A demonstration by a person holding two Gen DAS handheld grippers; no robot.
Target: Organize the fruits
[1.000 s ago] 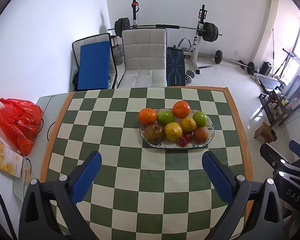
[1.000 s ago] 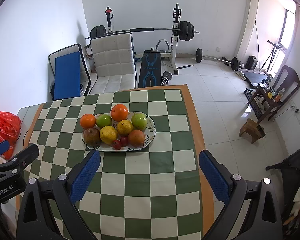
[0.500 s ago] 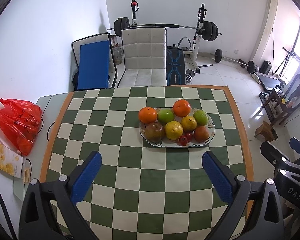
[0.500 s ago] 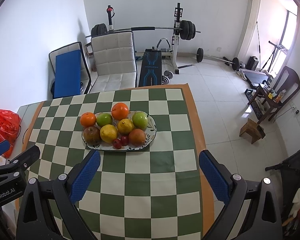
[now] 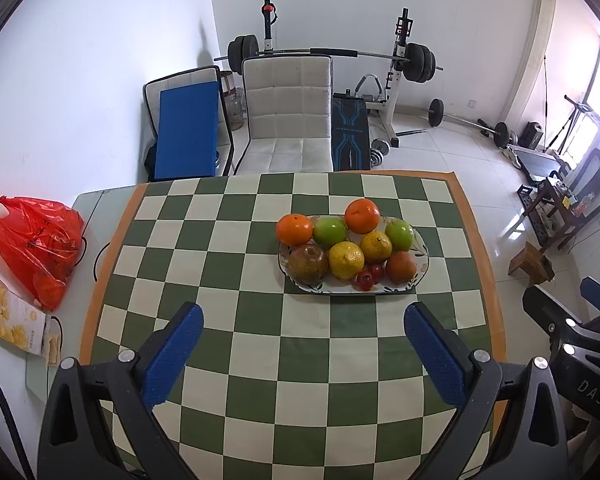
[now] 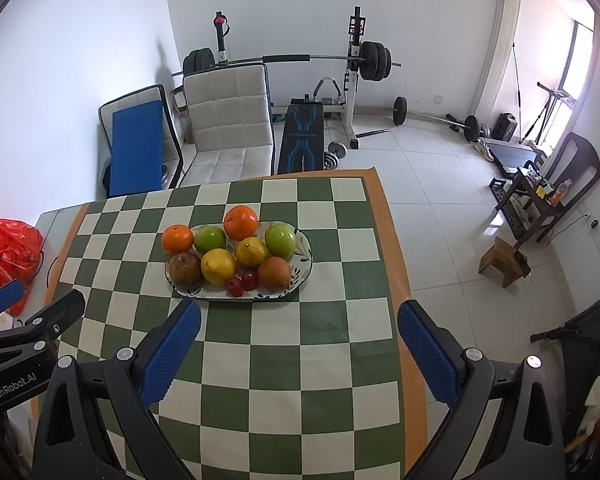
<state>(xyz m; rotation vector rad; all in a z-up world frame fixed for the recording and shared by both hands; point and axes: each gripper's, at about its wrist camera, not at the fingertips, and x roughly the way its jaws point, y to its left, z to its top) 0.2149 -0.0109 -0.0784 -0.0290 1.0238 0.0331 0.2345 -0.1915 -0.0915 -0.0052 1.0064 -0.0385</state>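
The left gripper (image 5: 302,344) hangs above the near part of the checkered tablecloth (image 5: 260,344) with its blue-padded jaws spread wide and nothing between them. The right gripper (image 6: 298,342) holds the same wide, empty stance beside it. Ahead of both, an oval plate (image 5: 422,250) sits on the cloth, carrying two oranges, two green apples, two yellow citrus, a brownish apple (image 5: 308,264), a reddish fruit and two small red fruits. A red plastic bag (image 5: 36,244) lies at the table's left edge.
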